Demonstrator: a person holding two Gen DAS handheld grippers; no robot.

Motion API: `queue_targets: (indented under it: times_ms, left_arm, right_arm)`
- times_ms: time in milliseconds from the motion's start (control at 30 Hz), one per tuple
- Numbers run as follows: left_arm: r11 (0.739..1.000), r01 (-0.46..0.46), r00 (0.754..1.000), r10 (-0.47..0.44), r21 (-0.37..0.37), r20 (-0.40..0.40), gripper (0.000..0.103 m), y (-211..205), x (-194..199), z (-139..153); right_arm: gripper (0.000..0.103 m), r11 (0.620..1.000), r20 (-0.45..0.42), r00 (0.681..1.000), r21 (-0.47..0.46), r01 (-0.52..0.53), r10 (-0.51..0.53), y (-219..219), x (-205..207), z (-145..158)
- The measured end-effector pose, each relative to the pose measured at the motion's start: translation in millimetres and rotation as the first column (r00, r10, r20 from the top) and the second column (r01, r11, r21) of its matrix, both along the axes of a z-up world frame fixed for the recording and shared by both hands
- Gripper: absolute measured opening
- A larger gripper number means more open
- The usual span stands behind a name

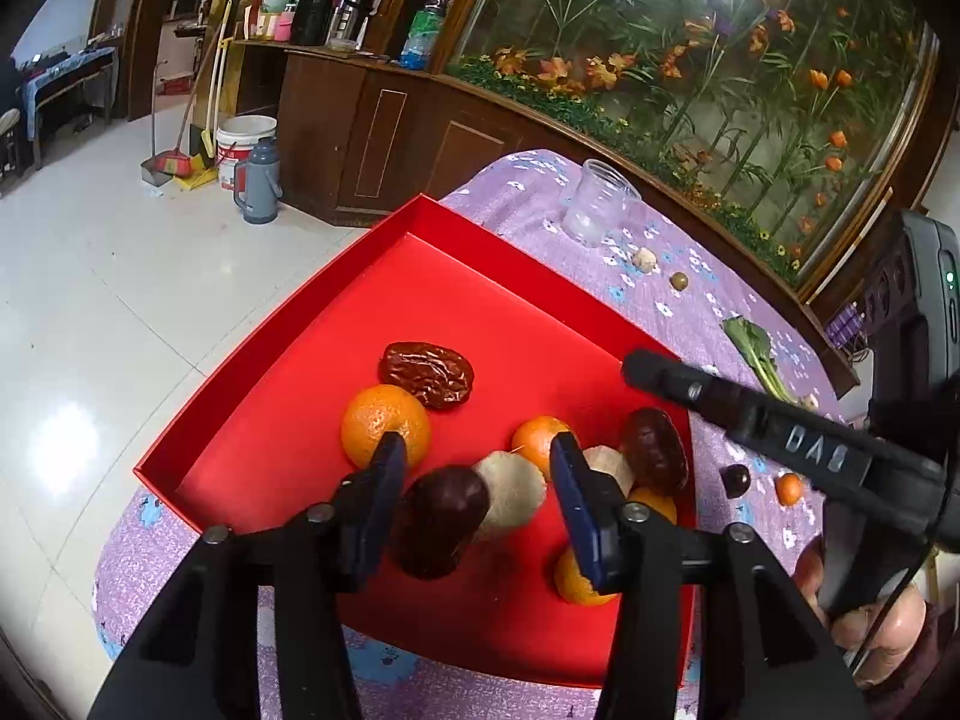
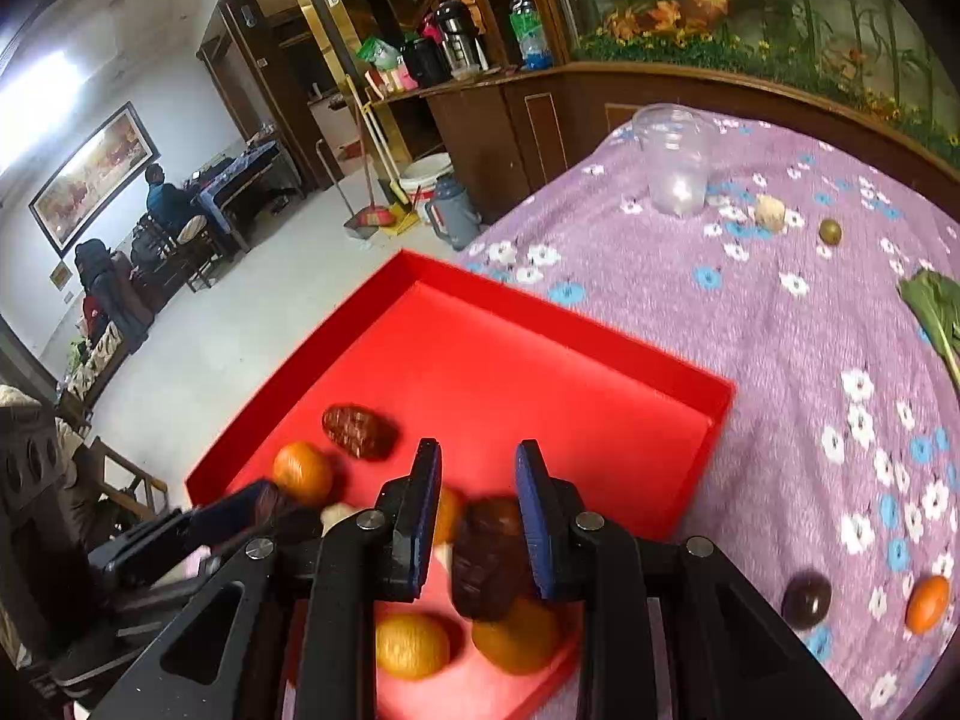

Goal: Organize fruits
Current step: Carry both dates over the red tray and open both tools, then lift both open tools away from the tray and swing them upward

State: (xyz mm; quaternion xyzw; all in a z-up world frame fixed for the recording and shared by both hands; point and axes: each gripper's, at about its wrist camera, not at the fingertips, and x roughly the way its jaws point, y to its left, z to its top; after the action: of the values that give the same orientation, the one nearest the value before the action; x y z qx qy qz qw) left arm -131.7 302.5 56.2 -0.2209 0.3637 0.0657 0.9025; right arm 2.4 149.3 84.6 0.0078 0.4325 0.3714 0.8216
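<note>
Dark date (image 2: 489, 558) between right hand-held gripper (image 2: 477, 519) pads.

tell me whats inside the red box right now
In the red box: oranges, wrinkled dark dates and pale round pieces. The left gripper covers part of the pile.

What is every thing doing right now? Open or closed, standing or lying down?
Red tray: lidless, fruit inside.
Plastic cup: upright, looks empty.
Left gripper: open around a dark date, not squeezing it.
Right gripper: almost closed; brown date shows between its fingers, grip unclear.
Green leaf: lying flat on the cloth.
Small orange: on the cloth, outside the tray.
</note>
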Motion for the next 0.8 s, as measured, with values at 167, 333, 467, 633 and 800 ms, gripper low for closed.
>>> queue_targets:
  times_ms: [167, 333, 467, 633, 800]
  left_arm:
    - [1.000, -0.012, 1.000, 0.012, -0.017, 0.016, 0.058, 2.0, -2.6, 4.7]
    - [1.000, -0.001, 1.000, 0.001, -0.022, 0.017, 0.059, -4.5, -3.9, 8.7]
    - [1.000, 0.020, 1.000, -0.019, -0.011, 0.022, 0.059, -16.7, -5.2, 14.4]
    - [1.000, 0.025, 0.999, -0.025, 0.013, 0.039, 0.061, -23.9, -12.3, 24.4]
    - [1.000, 0.006, 0.999, -0.006, 0.012, 0.040, 0.062, -21.5, -16.2, 27.9]
  right_arm:
    - [0.047, 0.998, 0.047, 0.998, 0.044, 0.050, -0.053, -22.9, 2.8, 18.8]
    - [0.048, 0.986, 0.017, 0.989, 0.087, 0.142, -0.144, -66.7, 3.8, 22.4]
    - [0.048, 0.983, -0.020, 0.985, 0.072, 0.170, -0.169, -83.7, -0.3, 12.9]
    - [0.048, 0.999, 0.011, 0.999, -0.032, 0.031, -0.031, -55.3, -29.0, 1.6]
    - [0.034, 0.969, 0.035, 0.996, -0.237, -0.074, 0.085, -11.4, -42.9, -16.7]
